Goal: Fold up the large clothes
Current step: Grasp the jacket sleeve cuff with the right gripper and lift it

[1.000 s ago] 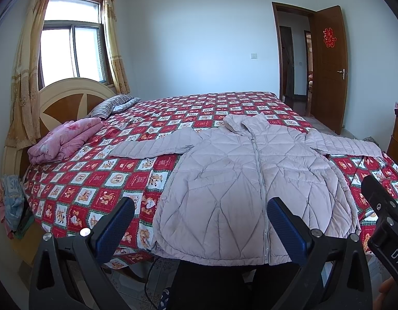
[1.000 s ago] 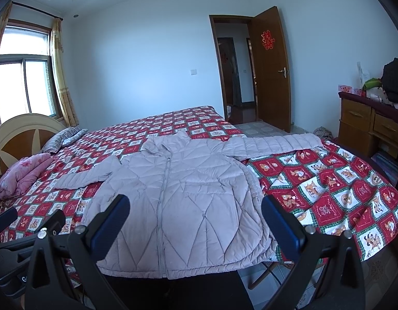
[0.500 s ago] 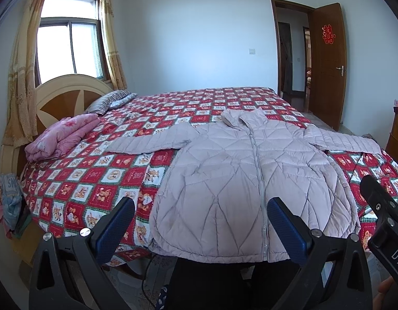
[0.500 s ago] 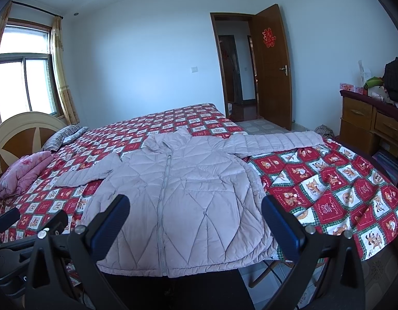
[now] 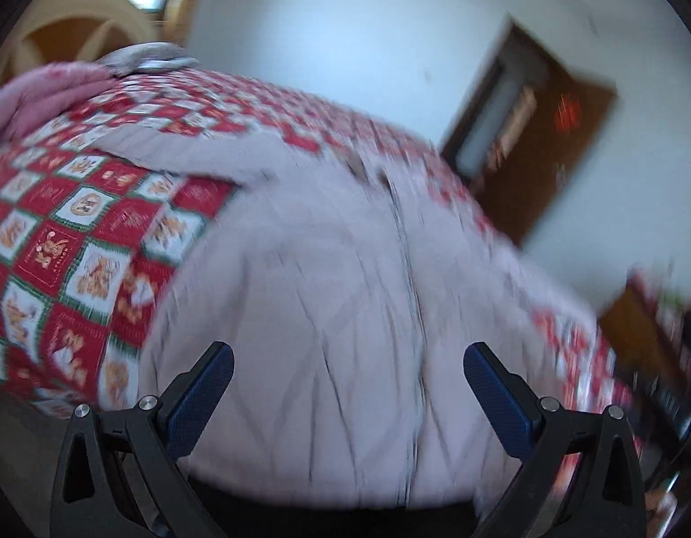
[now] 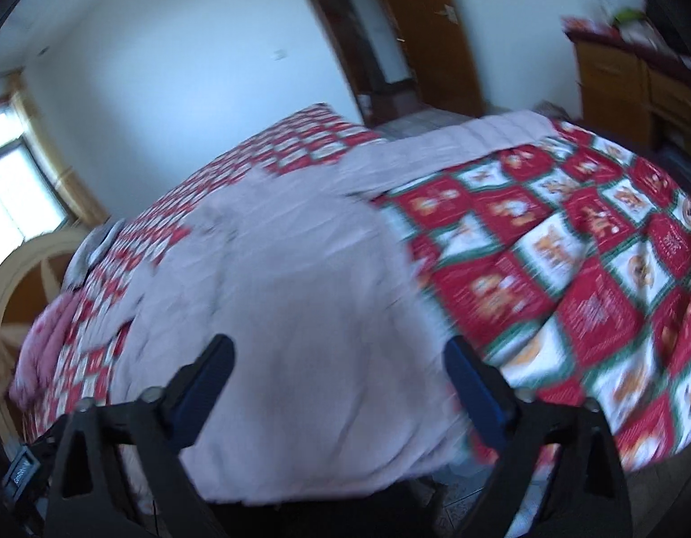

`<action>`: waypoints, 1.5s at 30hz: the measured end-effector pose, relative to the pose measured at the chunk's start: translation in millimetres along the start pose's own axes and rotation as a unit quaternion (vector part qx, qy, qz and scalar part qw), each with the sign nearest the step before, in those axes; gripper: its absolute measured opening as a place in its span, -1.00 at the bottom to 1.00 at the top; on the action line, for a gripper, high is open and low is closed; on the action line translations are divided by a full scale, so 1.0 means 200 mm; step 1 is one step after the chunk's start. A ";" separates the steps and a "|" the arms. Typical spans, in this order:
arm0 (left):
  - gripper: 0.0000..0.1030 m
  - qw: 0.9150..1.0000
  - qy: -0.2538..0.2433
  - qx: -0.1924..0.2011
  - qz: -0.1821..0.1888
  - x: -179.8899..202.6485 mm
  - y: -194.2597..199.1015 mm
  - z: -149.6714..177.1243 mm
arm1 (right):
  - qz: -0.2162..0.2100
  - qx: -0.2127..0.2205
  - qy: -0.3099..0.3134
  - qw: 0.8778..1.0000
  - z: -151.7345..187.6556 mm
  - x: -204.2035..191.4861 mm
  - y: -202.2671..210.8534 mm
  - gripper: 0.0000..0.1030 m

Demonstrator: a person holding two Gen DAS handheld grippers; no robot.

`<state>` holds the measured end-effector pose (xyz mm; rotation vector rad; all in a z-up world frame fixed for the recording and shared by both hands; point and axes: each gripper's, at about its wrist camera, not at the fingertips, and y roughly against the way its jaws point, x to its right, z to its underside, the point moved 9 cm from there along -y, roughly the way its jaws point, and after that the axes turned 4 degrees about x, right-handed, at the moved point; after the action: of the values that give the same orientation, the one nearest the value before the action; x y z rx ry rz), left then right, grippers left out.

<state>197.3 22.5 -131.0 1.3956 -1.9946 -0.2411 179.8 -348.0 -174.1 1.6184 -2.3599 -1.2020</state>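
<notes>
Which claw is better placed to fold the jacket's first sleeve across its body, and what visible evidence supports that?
Neither clearly. The left claw faces the jacket near its outstretched sleeve. The right claw, closing with nothing between its pads, faces the other sleeve. Each suits its own side.

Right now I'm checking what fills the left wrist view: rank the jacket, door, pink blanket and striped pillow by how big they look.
1. jacket, largest by far, though nearest the camera.
2. door.
3. pink blanket, cut by the edge.
4. striped pillow, smallest.
</notes>
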 end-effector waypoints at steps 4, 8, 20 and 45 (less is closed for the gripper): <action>0.98 0.998 0.021 0.023 -0.059 -0.15 -0.22 -0.26 | 0.043 0.018 -0.079 0.996 -0.34 0.40 -0.13 0.65; 0.98 0.987 -0.086 0.010 -0.133 -0.17 -0.53 -0.42 | 0.060 0.050 -0.155 0.985 -0.62 0.72 -0.28 0.44; 0.98 0.959 -0.184 -0.023 -0.216 -0.34 -1.17 -0.50 | 0.140 0.060 -0.249 0.956 -0.97 1.20 -0.84 0.10; 0.98 0.985 -0.054 -0.071 -0.147 -0.50 -1.31 -0.36 | 0.152 0.142 0.172 0.963 -1.20 0.18 -0.45 -0.84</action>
<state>459.5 20.1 -252.3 1.6082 -1.8102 -0.5907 336.2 -527.6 -75.0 1.3214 -2.5026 -0.4990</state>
